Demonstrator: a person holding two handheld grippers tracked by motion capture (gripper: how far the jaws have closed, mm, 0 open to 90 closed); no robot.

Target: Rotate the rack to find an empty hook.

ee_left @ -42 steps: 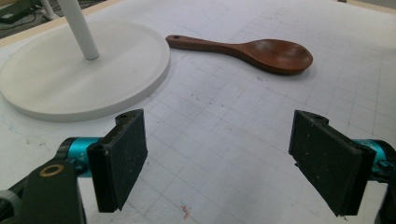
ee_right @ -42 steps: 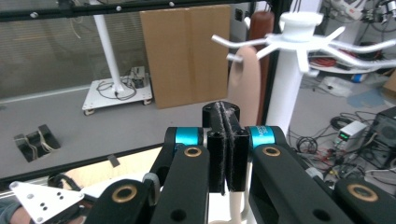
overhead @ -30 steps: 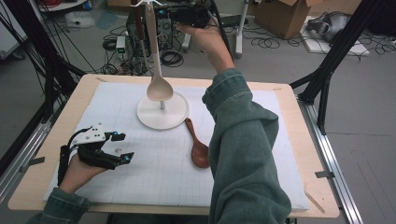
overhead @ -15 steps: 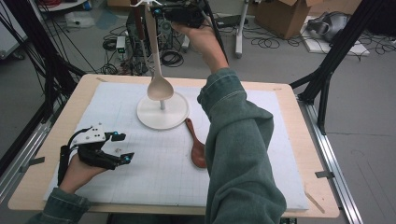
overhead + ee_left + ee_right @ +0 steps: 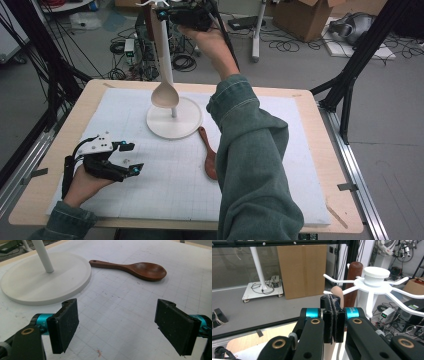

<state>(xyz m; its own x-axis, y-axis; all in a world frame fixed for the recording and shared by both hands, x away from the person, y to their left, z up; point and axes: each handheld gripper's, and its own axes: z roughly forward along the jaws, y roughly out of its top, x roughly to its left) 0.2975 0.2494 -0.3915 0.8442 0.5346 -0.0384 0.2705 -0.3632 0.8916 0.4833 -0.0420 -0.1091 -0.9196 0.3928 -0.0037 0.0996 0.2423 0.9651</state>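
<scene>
The right gripper (image 5: 165,14) is raised at the top of the white rack (image 5: 374,280), its jaws pressed together on the handle of a pale wooden spoon (image 5: 164,75), which hangs bowl-down over the rack's round base (image 5: 185,127). In the right gripper view the pale handle end (image 5: 336,292) sits at about 9 o'clock from the rack's hub, against the tip of one white prong; whether the handle's hole has already caught the prong is hard to tell, as the jaws hide it. A darker spoon handle (image 5: 353,277) already hangs just behind. To finish the hanging well, keep the spoon vertical, ease it sideways along the prong until it seats, and only then let go, so it does not swing or slip off. The left gripper (image 5: 127,157) rests on the white mat (image 5: 300,175) at 8 o'clock from the base, jaws wide apart and empty. A dark wooden spoon (image 5: 208,159) lies flat on the mat at 4 o'clock from the base, likely next.
</scene>
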